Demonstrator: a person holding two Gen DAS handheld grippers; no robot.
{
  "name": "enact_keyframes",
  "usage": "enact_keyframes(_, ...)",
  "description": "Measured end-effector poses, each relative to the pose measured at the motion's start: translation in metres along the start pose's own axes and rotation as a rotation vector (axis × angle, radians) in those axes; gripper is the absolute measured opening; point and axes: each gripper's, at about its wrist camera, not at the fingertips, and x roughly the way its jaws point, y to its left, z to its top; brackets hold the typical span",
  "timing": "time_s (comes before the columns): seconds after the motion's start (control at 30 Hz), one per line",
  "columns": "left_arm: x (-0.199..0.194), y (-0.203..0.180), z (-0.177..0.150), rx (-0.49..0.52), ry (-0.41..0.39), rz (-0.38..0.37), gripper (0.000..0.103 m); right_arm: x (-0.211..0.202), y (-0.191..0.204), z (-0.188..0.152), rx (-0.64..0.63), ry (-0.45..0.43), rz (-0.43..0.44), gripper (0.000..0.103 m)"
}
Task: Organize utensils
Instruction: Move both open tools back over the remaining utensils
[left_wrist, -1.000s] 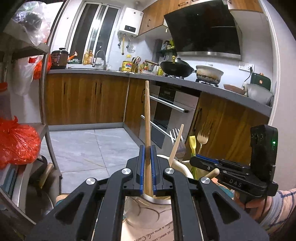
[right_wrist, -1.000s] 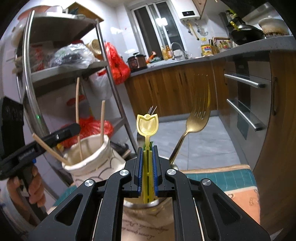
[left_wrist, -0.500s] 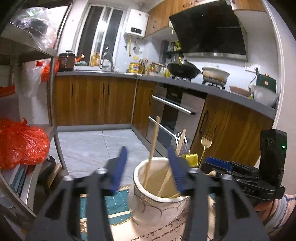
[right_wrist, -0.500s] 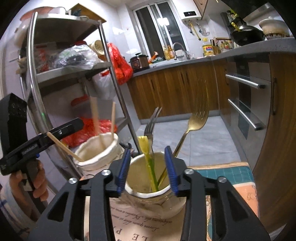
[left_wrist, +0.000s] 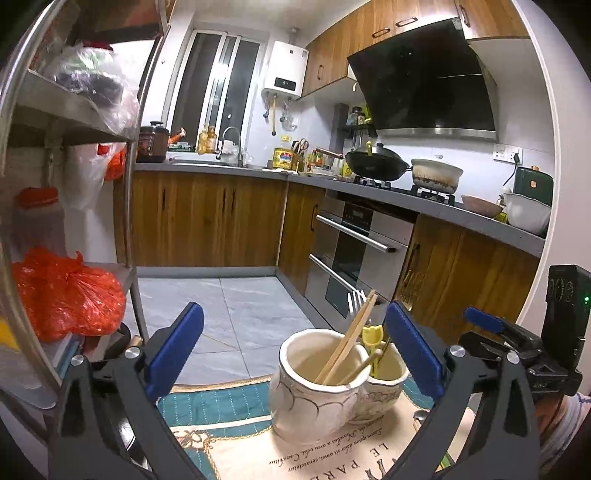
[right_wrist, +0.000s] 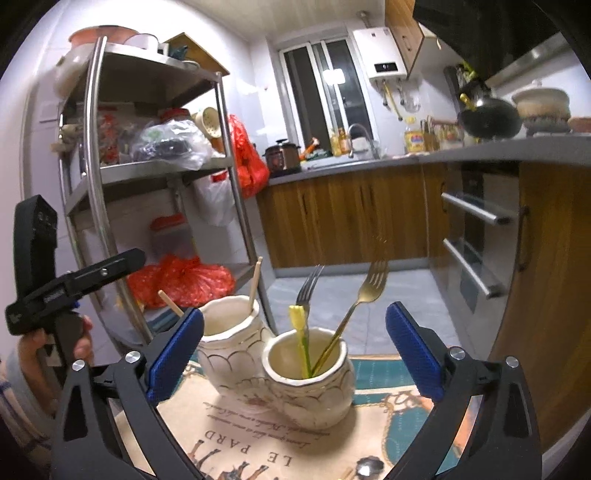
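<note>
While hidden from the left wrist, forks (right_wrist: 373, 288) show rightward.

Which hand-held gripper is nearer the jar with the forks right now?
Right. The right hand-held gripper faces the fork jar head-on, jaws open around it; the left hand-held gripper fronts the chopstick jar beside it.

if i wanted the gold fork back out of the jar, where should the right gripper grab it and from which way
Probably on the bare handle just below the tines of the gold fork, coming from above and a little to the right. It leans right, its upper half clear of the jar, while the yellow utensil and silver fork crowd its left. The right gripper is open and empty, having just been opening.
</note>
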Motion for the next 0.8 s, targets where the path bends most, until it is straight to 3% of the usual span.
enact_keyframes(0.17, -0.022, -0.009, 0.004, 0.029, -0.012, 0.018, 0.097, -0.019, -0.002, 0.000, -0.003, -0.027, -0.065, 0.098)
enact_keyframes(0.43, -0.048, -0.024, 0.000, 0.056, 0.000, 0.000, 0.097, -0.048, -0.020, -0.003, -0.030, -0.044, -0.257, 0.098)
enact_keyframes(0.8, -0.044, -0.047, -0.035, 0.102, 0.105, 0.012, 0.097, -0.074, -0.054, -0.030, -0.017, 0.036, -0.328, 0.098)
